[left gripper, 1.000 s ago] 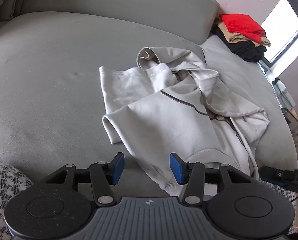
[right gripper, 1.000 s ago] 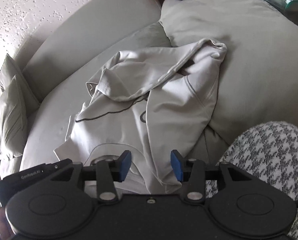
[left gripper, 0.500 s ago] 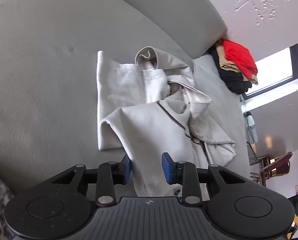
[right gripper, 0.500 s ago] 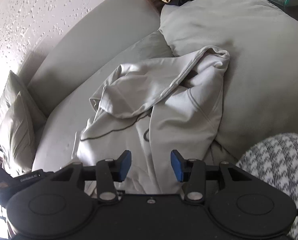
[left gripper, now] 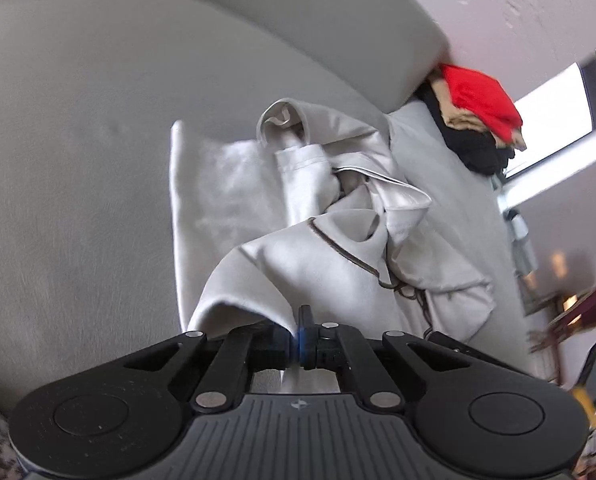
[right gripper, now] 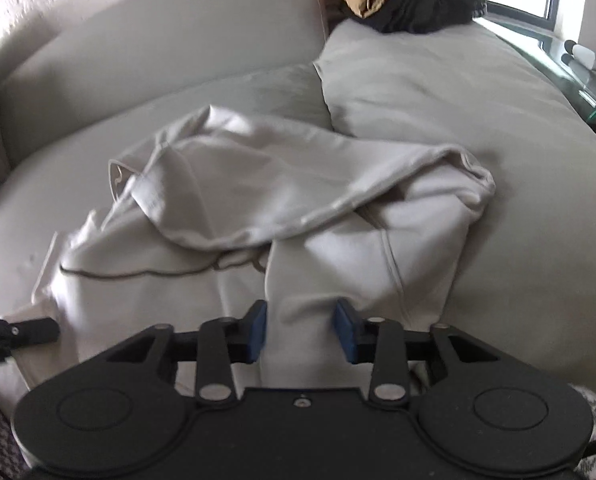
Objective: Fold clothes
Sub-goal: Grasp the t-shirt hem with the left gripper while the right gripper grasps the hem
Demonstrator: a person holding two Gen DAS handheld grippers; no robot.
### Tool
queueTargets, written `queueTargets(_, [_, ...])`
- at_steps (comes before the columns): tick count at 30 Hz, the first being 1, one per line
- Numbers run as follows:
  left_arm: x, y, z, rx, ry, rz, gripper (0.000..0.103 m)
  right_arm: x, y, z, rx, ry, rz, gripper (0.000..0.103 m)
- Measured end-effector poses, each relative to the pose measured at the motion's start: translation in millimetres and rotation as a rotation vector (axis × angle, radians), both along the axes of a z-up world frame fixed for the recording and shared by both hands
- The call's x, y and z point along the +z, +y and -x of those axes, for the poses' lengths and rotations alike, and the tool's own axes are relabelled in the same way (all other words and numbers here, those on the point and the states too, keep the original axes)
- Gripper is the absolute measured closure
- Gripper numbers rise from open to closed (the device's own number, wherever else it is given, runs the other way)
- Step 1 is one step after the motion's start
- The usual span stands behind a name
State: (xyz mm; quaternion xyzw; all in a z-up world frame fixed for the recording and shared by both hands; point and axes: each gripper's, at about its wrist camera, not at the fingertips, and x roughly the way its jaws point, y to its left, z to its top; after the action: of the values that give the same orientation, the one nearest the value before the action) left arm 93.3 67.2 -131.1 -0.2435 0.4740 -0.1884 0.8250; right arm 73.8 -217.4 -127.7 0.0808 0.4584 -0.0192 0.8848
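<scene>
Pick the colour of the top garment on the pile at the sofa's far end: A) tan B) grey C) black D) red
D: the red garment lies on top of the pile, with tan and black clothes under it, beyond the light grey hoodie on the sofa.

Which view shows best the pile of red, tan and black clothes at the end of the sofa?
The left wrist view: the pile of clothes sits whole there, red on top, tan under it, black lowest, beside the sofa backrest. The right wrist view crops the pile at the top edge, so the red piece shows only partly.
</scene>
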Motion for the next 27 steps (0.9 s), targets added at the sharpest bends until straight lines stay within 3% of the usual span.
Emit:
queueTargets(6, [3.4,-4.7,7.8,-0.010,-0.020,-0.013,0.103,3.5,-7.2,9.5,-0.003,0.037,0.011,0.078])
queueTargets(9, [6.0,-0.4,13.2,0.017,-0.032,-0.035,0.103,6.3,-15.1,15.3,-0.018,0.032,-0.029,0.099])
queueTargets(15, [14.0,22.2,23.6,0.089,-0.027,-0.019,0.103,29.0,-73.0,41.9,-0.194,-0.051,-0.174,0.100])
queueTargets(21, [9.2,17.0,35.9,0.054,-0.006,-0.030,0.103,36.7,-157.9,75.0,-0.403,-0.062,-0.264,0.102])
queueTargets(24, [3.6,13.0,37.7,0.032,0.005,-0.033,0.103,26.1,-175.2,81.1,-0.426,-0.036,-0.356,0.101])
queueTargets(27, [0.9,15.5,38.0,0.036,0.019,-0.032,0.100,19.9,-173.8,80.7,-0.383,-0.027,-0.404,0.090])
